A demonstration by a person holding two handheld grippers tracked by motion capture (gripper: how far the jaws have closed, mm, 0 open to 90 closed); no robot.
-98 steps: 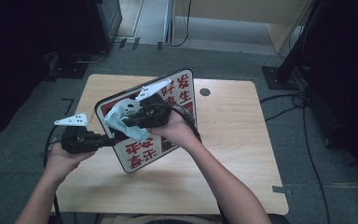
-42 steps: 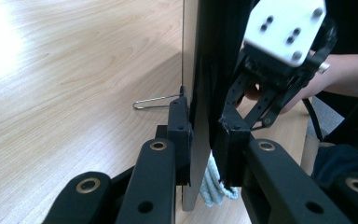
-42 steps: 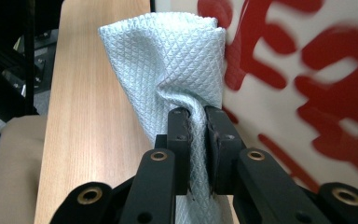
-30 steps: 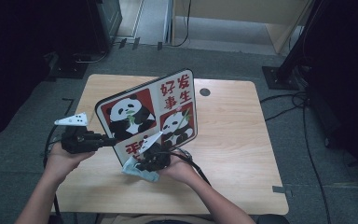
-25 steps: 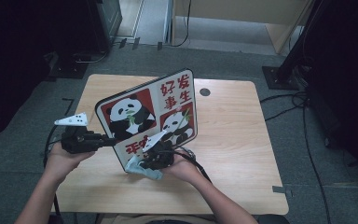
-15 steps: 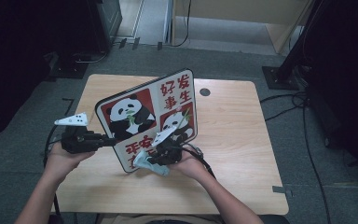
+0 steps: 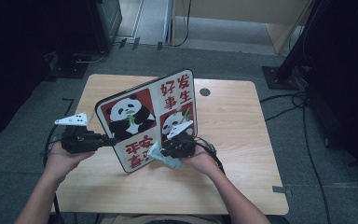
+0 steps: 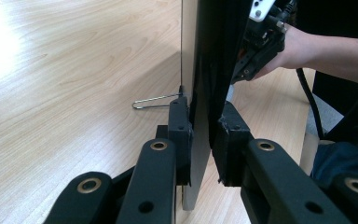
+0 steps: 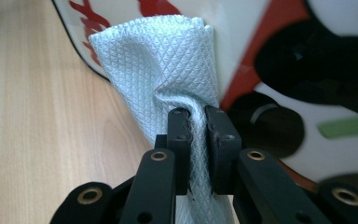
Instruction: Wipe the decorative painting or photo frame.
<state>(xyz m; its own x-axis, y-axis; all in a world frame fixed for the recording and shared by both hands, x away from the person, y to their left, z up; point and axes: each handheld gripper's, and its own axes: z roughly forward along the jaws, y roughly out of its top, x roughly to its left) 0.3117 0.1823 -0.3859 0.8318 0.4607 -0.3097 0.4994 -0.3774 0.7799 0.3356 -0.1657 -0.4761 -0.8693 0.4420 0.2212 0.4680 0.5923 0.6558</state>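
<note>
While the left gripper (image 7: 103, 140) is clamping the left edge of the panda board (image 7: 147, 120) and holding it upright on its lower edge on the wooden table (image 7: 242, 140), the right gripper (image 7: 164, 153) is pressing a pale blue cloth (image 7: 161, 157) against the board's printed face, near its lower part. Seen from the left gripper view, the two black jaws of that gripper (image 8: 204, 133) are standing on either side of the thin board (image 8: 196, 56), their pads squeezing it edge-on, with a bent wire stand (image 8: 154, 101) lying on the table (image 8: 65, 93) just behind the board. Farther off in that same view, the person's right hand (image 8: 292, 49) is gripping the other tool beyond the board. Seen from the right gripper view, the jaws of the right gripper (image 9: 196, 135) are pinching together on a bunched fold of the cloth (image 9: 163, 60), whose woven diamond texture is fanning out above the pads and touching the board's white and red surface (image 9: 317, 51). From the high view, the board is tilting slightly back, showing two pandas and red characters, and the person's forearms are reaching in from the bottom on both sides of it.
</note>
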